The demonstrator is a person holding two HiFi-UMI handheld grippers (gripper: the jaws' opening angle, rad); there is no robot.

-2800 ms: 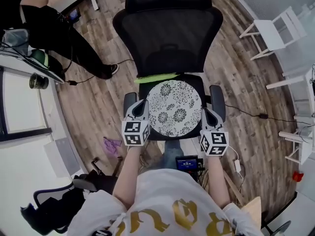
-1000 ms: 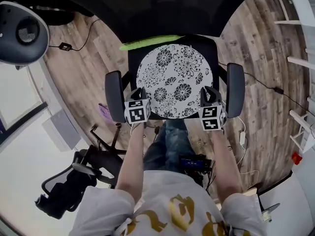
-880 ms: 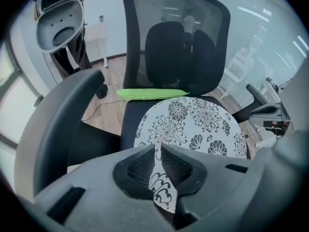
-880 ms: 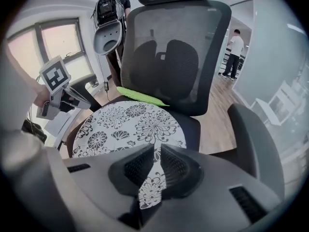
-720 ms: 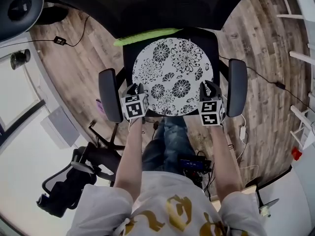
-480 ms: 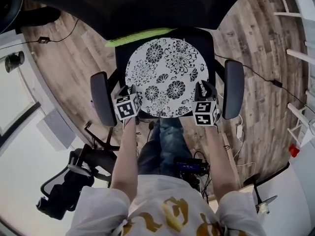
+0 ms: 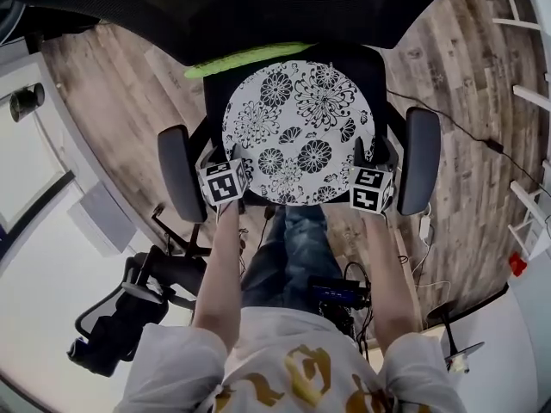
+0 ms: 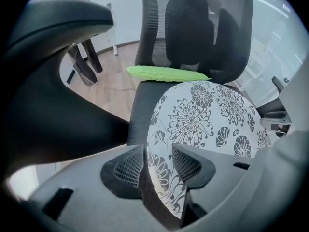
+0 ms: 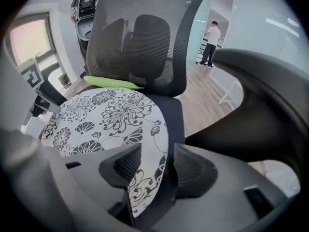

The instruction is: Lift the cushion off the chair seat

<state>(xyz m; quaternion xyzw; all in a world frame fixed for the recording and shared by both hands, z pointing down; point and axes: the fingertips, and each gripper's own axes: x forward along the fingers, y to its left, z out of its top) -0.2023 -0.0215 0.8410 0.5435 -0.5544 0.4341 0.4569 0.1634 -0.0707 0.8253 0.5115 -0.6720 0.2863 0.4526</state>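
The round white cushion [image 7: 297,132] with black flower print lies flat on the black chair seat [image 7: 379,76]. My left gripper [image 7: 227,157] is at its front left edge and my right gripper [image 7: 367,157] at its front right edge. In the left gripper view the cushion's [image 8: 207,115] thin rim runs between the jaws of the left gripper [image 8: 157,166], which are opening, with a gap at each pad. The right gripper view shows the same: the cushion's [image 9: 111,115] rim lies loose between the opening jaws of the right gripper [image 9: 157,166].
Black armrests [image 7: 176,170] [image 7: 419,157] flank the seat just outside each gripper. A flat green pad [image 7: 245,58] lies at the back of the seat under the mesh backrest [image 8: 193,28]. Another office chair [image 7: 129,308] stands on the wood floor at lower left, and cables trail at the right.
Both grippers have sunk a little at the cushion's front edge, between the armrests. The cushion has stayed lying on the seat.
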